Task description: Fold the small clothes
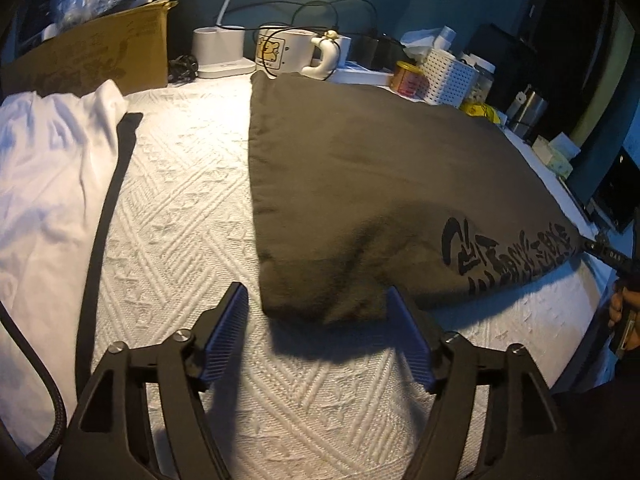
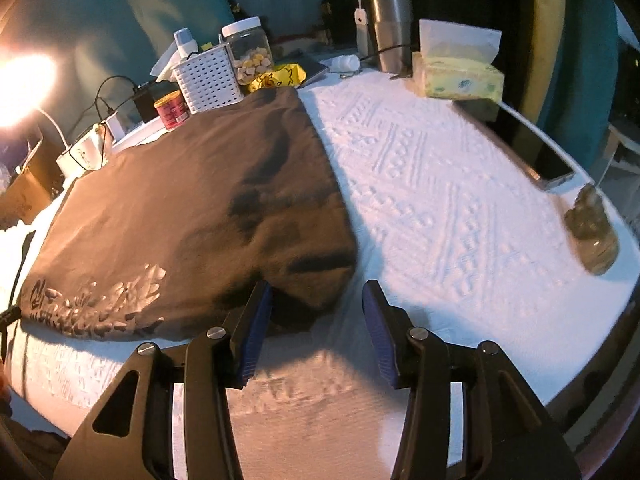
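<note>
Brown shirt (image 1: 360, 184) corners lie between both parted jaws.

Table under a white embossed cloth (image 1: 192, 208). On it lie a dark shirt (image 1: 360, 168) (folded, print toward the near edge) and a white garment (image 1: 44, 184) at far left. Along the back edge — box (image 1: 100, 52), mug (image 1: 280, 50), basket (image 2: 208, 76), jar (image 2: 248, 50), tumbler (image 2: 390, 28), tissues (image 2: 456, 76). A tablet (image 2: 536, 148) lies at right.

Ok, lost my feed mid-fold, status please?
Left gripper open, right gripper open, each at a near corner of the brown shirt. Shirt flat, partly folded. White shirt off left, nothing blocking.
</note>
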Tool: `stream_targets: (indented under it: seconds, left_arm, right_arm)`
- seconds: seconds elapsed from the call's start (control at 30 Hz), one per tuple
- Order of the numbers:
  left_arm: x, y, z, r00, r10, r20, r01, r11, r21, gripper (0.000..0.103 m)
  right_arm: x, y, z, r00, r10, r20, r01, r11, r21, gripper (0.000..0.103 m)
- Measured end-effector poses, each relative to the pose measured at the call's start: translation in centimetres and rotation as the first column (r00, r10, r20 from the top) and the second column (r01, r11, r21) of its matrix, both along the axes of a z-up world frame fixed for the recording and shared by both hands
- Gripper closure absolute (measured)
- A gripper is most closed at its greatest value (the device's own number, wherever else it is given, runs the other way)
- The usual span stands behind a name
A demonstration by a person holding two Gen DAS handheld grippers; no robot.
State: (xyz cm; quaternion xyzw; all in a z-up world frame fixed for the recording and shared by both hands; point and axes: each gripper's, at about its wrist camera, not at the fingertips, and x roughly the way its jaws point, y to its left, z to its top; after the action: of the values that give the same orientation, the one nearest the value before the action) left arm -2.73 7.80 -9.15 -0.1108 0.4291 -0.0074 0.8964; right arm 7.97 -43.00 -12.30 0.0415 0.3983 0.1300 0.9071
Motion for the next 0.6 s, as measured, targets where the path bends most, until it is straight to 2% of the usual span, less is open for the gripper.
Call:
stream_targets:
  seconds: [0.13, 0.17, 0.2, 0.23, 0.27, 0.3, 0.43, 0.6]
  left_arm:
    - [0.0, -0.1, -0.1, 1.0, 0.017, 0.0, -0.017, 1.0, 0.006, 0.03]
    - [0.0, -0.2, -0.1, 1.0, 0.023, 0.0, -0.023, 1.0, 0.008, 0.034]
    - [0.0, -0.3, -0.1, 1.0, 0.028, -0.001, -0.028, 0.999, 0.018, 0.052]
    - [-0.1, -0.4, 0.0, 1.0, 0.024, -0.006, -0.024, 0.999, 0.034, 0.064]
    - [-0.1, -0.5, 0.0, 1.0, 0.019, -0.013, -0.019, 0.999, 0.033, 0.084]
    - [-0.2, -0.4, -0.1, 1.0, 0.016, -0.024, -0.015, 1.0, 0.013, 0.089]
    - [-0.7, -0.8, 0.2, 0.999, 0.021, -0.036, -0.021, 1.0, 0.0, 0.093]
    - [-1.6, -1.8, 1.0, 0.999, 0.0, -0.045, -0.001, 1.0, -0.017, 0.093]
  right_arm:
    - [0.2, 0.5, -0.4, 1.0, -0.002, 0.017, 0.001, 0.998, 0.059, 0.055]
    - [0.2, 0.6, -0.5, 1.0, 0.001, 0.022, -0.002, 0.997, 0.072, 0.06]
    - [0.2, 0.8, -0.6, 1.0, 0.01, 0.026, -0.012, 0.996, 0.088, 0.08]
    - [0.4, 0.9, -0.7, 0.999, 0.034, 0.015, -0.035, 0.994, 0.108, 0.085]
    - [0.5, 0.9, -0.8, 0.999, 0.037, 0.013, -0.038, 0.992, 0.118, 0.087]
    - [0.7, 0.6, -0.8, 0.999, 0.037, 0.012, -0.039, 0.991, 0.127, 0.09]
    - [0.7, 0.4, -0.3, 0.998, 0.06, 0.021, -0.062, 0.992, 0.105, 0.095]
    - [-0.2, 0.5, 0.7, 0.996, 0.071, 0.061, -0.071, 0.997, 0.003, 0.095]
